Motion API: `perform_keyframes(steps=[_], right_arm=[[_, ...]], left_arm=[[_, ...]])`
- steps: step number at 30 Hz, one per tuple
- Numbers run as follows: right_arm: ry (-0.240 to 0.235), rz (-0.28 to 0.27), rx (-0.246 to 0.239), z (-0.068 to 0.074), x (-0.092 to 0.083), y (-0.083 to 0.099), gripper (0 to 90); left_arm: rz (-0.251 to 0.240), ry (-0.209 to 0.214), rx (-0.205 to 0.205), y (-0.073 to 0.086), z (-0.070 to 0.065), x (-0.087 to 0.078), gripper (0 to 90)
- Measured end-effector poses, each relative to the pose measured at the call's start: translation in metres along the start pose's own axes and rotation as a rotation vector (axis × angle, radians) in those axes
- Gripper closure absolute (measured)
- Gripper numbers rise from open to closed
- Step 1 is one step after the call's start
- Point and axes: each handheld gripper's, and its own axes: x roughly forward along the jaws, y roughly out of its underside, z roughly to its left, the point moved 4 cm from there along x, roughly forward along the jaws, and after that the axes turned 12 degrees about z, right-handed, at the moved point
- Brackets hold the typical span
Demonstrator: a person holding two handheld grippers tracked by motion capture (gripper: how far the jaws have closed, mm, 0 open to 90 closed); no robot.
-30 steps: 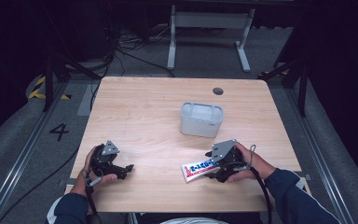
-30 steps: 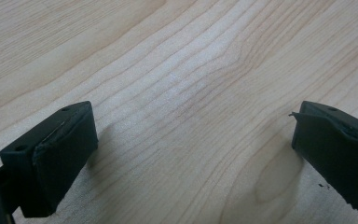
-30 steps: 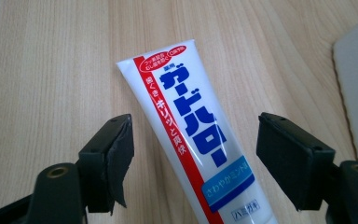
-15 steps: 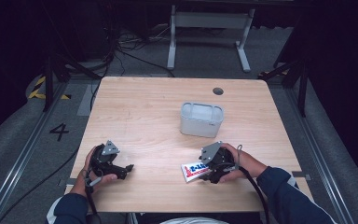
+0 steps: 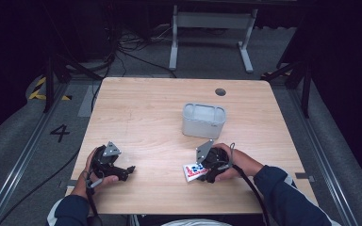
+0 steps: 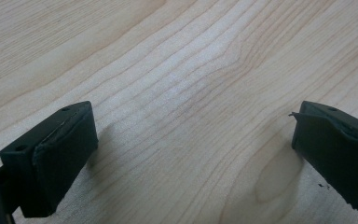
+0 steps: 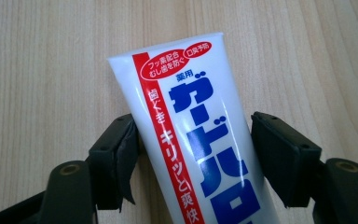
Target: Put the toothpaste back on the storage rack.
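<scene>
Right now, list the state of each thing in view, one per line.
Toothpaste tube: lying flat on the table, between the right gripper's fingers.
Right gripper: fingers closed against the tube's sides.
Left gripper: open, holding nothing, low over the table.
Grey bin: upright, looks empty.

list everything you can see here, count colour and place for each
table: 1, light wood, centre of the high view
bin: 1, grey, open top, right of table centre
toothpaste tube: 1, white with red and blue print, flat on the table near the front, between the right jaws
frame: 1, grey metal, on the floor beyond the table
left hand-held gripper: 1, black, front left, jaws wide apart over bare wood
right hand-held gripper: 1, black, front right, jaws either side of the tube
</scene>
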Motion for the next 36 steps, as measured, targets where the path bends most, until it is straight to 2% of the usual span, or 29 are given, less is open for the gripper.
perform_keyframes(steps=[3,7,10,11,16,21,22,27,32,34,36], right_arm=[[-0.035,0.014,0.026,-0.004,0.002,-0.005,35.8],[-0.045,0.040,0.019,-0.004,0.001,-0.007,36.8],[-0.044,0.041,0.021,-0.004,0.001,-0.008,37.5],[-0.041,0.045,0.023,-0.004,0.001,-0.008,40.7],[-0.040,0.044,0.027,-0.004,0.000,-0.008,44.5],[-0.006,0.040,0.011,-0.002,-0.003,-0.008,53.0],[0.005,0.033,0.018,-0.002,-0.005,-0.007,56.7],[0.001,0.006,0.043,-0.004,-0.007,-0.005,60.8],[0.020,-0.057,0.059,-0.008,-0.016,-0.001,63.1],[0.029,-0.102,0.093,-0.010,-0.021,0.003,63.6],[0.032,-0.119,0.105,-0.011,-0.023,0.004,63.7]], left_arm=[[0.000,0.000,0.000,0.000,0.000,0.000,0.5],[0.001,-0.002,0.003,0.000,0.000,0.000,0.5],[0.000,-0.001,0.002,0.000,0.000,0.000,0.5],[0.001,-0.002,0.003,0.000,0.000,0.000,0.5],[0.000,0.000,0.000,0.000,0.000,0.000,0.5],[0.000,0.000,0.000,0.000,0.000,0.000,0.4],[0.000,0.000,0.000,0.000,0.000,0.000,0.5],[0.000,0.000,0.000,0.000,0.000,0.000,0.5],[0.000,0.000,0.000,0.000,0.000,0.000,0.5],[0.001,-0.002,0.004,0.000,0.000,0.000,0.5],[0.000,0.000,0.000,0.000,0.000,0.000,0.5]])
